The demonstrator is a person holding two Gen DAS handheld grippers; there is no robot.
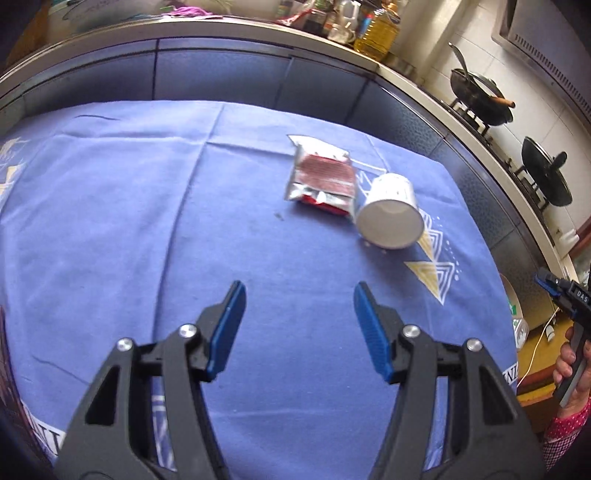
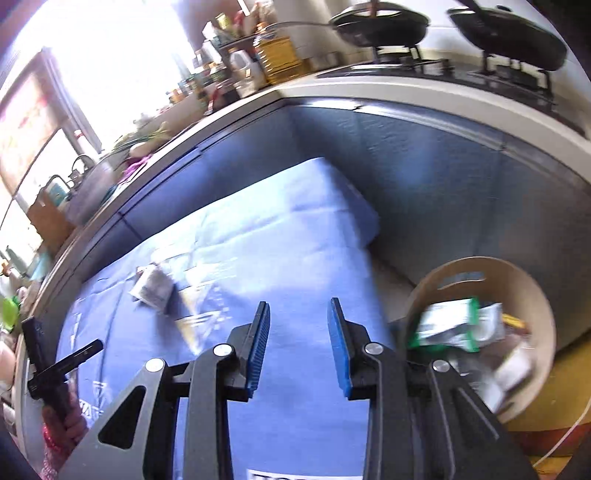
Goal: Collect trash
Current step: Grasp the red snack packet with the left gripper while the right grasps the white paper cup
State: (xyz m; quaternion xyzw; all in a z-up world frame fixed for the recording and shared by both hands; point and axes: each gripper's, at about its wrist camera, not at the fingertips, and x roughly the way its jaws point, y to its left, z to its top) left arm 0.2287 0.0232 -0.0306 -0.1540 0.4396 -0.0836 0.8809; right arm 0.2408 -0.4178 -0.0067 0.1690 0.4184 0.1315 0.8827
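A crumpled red and silver snack packet [image 1: 320,178] lies on the blue tablecloth [image 1: 147,206], and a white paper cup [image 1: 390,218] lies on its side just right of it. My left gripper [image 1: 299,295] is open and empty, held above the cloth nearer than both. In the right wrist view my right gripper [image 2: 298,314] is open and empty over the table's right edge. The packet [image 2: 153,286] shows blurred at the left there. A tan round bin [image 2: 532,295] holding several wrappers [image 2: 448,325] stands on the floor to the right.
A kitchen counter [image 1: 258,33] with bottles and an oil jug [image 1: 380,33] runs behind the table. Two black woks [image 1: 480,96] sit on the stove at the right. Dark cabinet fronts [image 2: 443,192] close off the back.
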